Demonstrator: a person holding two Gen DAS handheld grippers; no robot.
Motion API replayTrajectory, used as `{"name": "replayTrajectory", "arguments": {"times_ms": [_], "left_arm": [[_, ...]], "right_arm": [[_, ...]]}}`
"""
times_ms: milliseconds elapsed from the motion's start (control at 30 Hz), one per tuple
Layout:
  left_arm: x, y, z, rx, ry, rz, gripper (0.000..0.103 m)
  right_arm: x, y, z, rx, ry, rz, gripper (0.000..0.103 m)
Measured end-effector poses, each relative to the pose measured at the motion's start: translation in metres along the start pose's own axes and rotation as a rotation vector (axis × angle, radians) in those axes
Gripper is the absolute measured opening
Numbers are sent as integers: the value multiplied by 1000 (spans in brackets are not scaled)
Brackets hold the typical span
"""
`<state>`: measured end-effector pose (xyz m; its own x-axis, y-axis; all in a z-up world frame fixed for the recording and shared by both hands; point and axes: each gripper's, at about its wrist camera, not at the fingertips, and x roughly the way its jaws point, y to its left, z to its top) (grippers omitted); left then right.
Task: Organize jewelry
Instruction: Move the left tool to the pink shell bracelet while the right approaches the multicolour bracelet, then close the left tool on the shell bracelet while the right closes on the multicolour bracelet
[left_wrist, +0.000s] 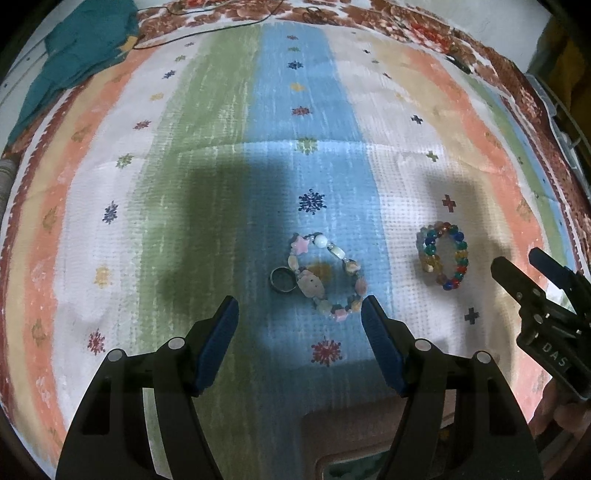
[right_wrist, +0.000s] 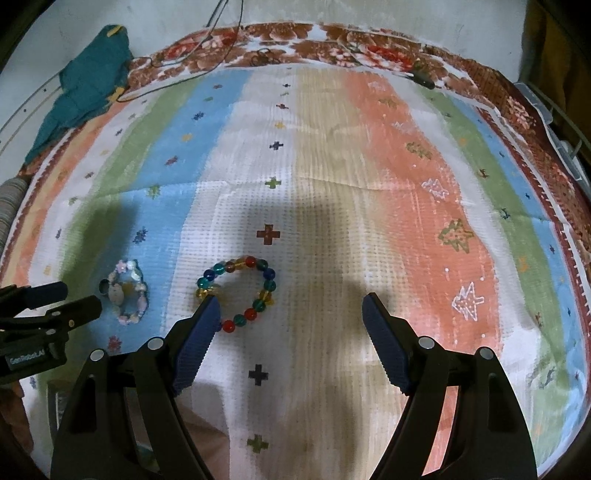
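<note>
Teal cloth (left_wrist: 79, 51) sits bunched at the far left corner of the striped mat (left_wrist: 207, 155). Moving right, the left gripper (left_wrist: 299, 312) hangs over the blue stripe, jaws spread wide, nothing pinched; just beyond its tips lie a dark ring (left_wrist: 282, 280) touching a pastel bead bracelet (left_wrist: 327, 275). Further right, on the white stripe, a bright glass-bead bracelet (right_wrist: 238, 291) lies apart, and the right gripper (right_wrist: 291, 308) hovers there, jaws spread, its left pad overlapping the beads, contact unclear.

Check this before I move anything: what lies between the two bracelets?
Only bare striped cloth separates the pastel bracelet from the glass-bead bracelet, shown in both wrist views.
</note>
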<state>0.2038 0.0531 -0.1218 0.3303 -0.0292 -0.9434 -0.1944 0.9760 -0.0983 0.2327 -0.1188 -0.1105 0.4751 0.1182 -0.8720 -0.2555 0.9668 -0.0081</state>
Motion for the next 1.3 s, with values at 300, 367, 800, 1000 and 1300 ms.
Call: {"name": "replayTrajectory", "arguments": {"times_ms": [300,367,800,1000,1300], "left_arm": [[15,1,5,-9,44,-20,69],[19,1,7,-10,53,-20,65],[40,0,14,-22,114,-28,52],[44,-6,17,10,111,22,39],[44,-14,23,50,103,47,18]], "right_arm": [[14,4,3,-9,23,-15,79],[18,4,5,-9,27,-18,79],[43,3,11,11,70,2,70],[57,3,9,13,88,2,58],[55,4,7,-2,84,20,13]]}}
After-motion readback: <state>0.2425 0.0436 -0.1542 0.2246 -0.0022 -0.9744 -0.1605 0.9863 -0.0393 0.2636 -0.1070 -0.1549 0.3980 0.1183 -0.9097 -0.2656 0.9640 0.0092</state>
